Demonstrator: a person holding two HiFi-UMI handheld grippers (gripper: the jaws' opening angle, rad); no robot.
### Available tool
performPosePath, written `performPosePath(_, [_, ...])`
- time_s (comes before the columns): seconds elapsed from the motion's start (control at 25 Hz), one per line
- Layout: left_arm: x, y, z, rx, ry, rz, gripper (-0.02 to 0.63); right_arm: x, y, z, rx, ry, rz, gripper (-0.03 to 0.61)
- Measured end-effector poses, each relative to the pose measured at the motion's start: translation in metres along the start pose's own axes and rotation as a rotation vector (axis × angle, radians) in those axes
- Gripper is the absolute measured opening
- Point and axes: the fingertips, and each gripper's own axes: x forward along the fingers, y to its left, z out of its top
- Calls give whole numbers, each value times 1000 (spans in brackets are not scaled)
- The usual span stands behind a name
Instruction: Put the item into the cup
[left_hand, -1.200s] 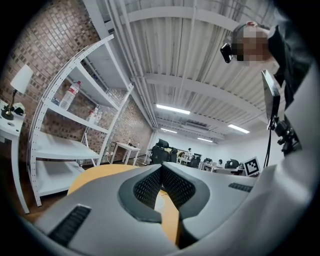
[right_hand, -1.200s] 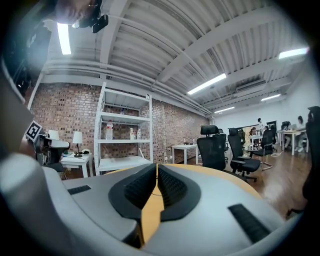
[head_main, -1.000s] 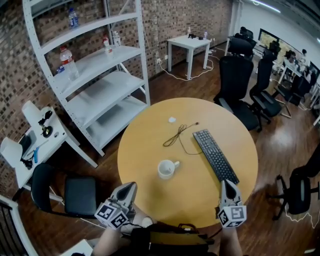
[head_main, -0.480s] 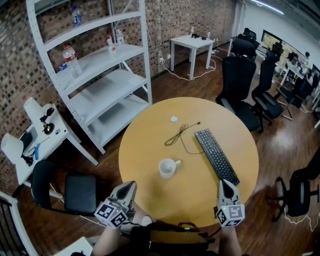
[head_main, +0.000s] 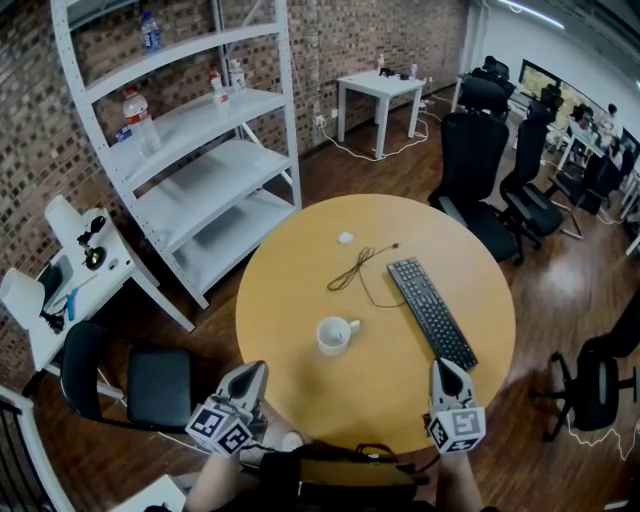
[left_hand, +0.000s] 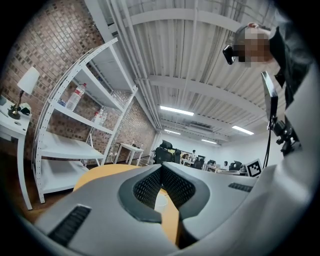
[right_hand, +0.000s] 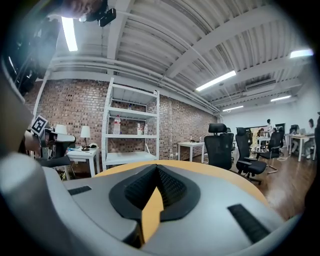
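Note:
A white cup (head_main: 335, 336) with a handle stands upright near the middle of the round yellow table (head_main: 300, 400). A small white item (head_main: 345, 238) lies on the table's far side, well beyond the cup. My left gripper (head_main: 252, 370) hovers at the near left edge, its jaws shut with nothing between them (left_hand: 161, 167). The cup (left_hand: 161, 201) shows faintly through the gap behind the left gripper's tips. My right gripper (head_main: 441, 365) sits at the near right edge, also shut and empty (right_hand: 156, 167). Both grippers are short of the cup.
A black keyboard (head_main: 430, 311) lies on the table's right, just ahead of the right gripper. A thin black cable (head_main: 355, 268) curls between cup and item. A white shelf unit (head_main: 190, 150) stands far left, a black chair (head_main: 160, 388) near left, and office chairs (head_main: 470, 150) beyond.
The head view has shifted slightly. Both grippers stay at the table's near edge with jaws as before.

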Motion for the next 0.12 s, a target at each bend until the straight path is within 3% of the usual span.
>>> performPosePath(0.12, [0,0,5,22,-3,6,3,0,1,1,0,-3,-5,8])
